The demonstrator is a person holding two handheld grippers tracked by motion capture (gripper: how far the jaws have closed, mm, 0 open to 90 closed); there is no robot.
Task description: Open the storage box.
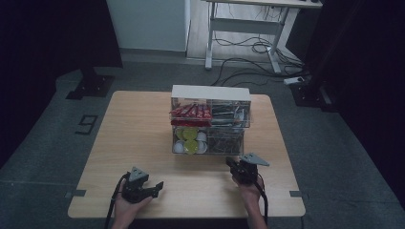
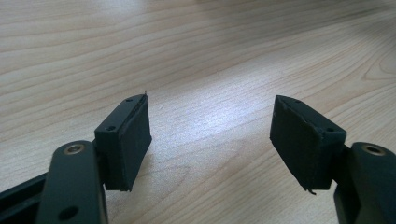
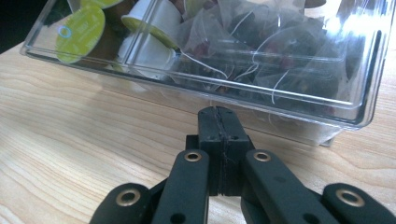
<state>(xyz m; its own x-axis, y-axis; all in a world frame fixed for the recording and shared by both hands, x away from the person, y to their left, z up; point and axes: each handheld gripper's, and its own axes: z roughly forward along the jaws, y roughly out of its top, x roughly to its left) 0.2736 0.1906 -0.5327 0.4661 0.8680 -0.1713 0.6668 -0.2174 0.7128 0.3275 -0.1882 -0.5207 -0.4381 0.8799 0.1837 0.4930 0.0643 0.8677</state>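
Wooden surface carrying a clear tiered organiser mid-table. Lower drawer of tea bags just ahead of right tongs, pressed together, empty. Left tongs apart, idle. Approach step, probably; next likely a nudge against the drawer front.

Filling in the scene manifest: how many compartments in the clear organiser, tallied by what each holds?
Organiser compartments, by contents:
Red stick packets: 1
Dark sachets: 1
Capsule pods: 1
Tea bags: 1
Total: 4
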